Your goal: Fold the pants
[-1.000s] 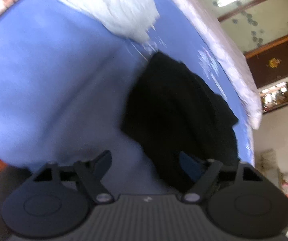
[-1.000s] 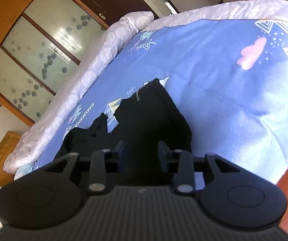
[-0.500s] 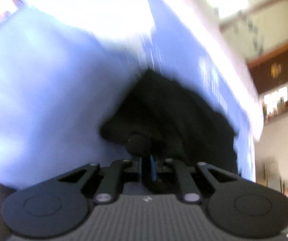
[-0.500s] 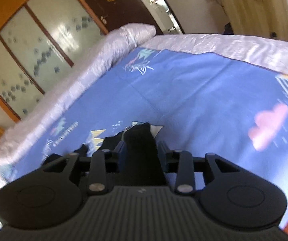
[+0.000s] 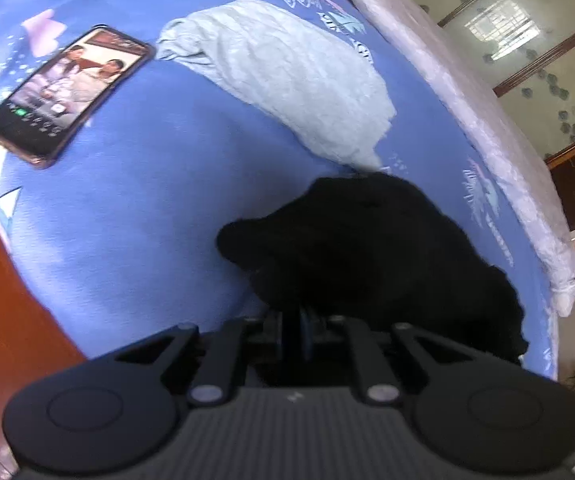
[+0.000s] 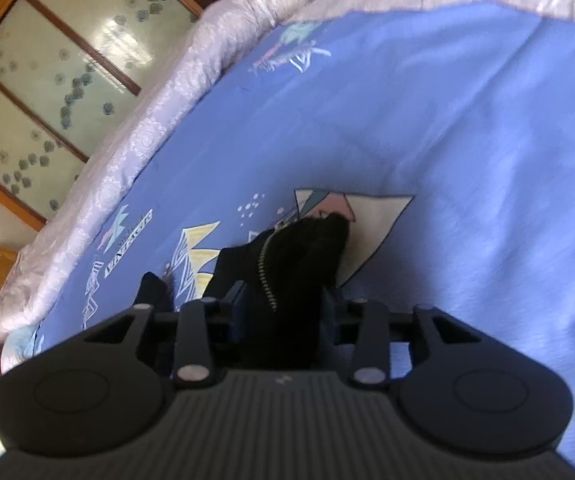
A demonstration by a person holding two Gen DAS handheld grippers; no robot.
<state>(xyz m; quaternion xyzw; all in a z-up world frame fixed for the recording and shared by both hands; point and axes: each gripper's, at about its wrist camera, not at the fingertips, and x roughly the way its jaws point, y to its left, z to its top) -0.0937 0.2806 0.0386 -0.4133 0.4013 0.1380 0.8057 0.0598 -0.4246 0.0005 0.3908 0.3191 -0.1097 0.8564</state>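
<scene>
Since a second ago, left gripper [image 5: 293, 330] clamped tight on black pants [image 5: 367, 248] bunched on bed [image 5: 147, 208], right gripper [image 6: 283, 312] closing around zipper end, probably to spread them.

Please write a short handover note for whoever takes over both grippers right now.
Left gripper: shut on an edge of the black pants.
Right gripper: jaws closing on a bunch of the pants near the zipper.
Pants: crumpled on the blue bedsheet, beside a pale green cloth; a phone lies farther off.
Done: both ends gripped.
Left: spread the pants flat, then fold; no fold shows yet.
</scene>
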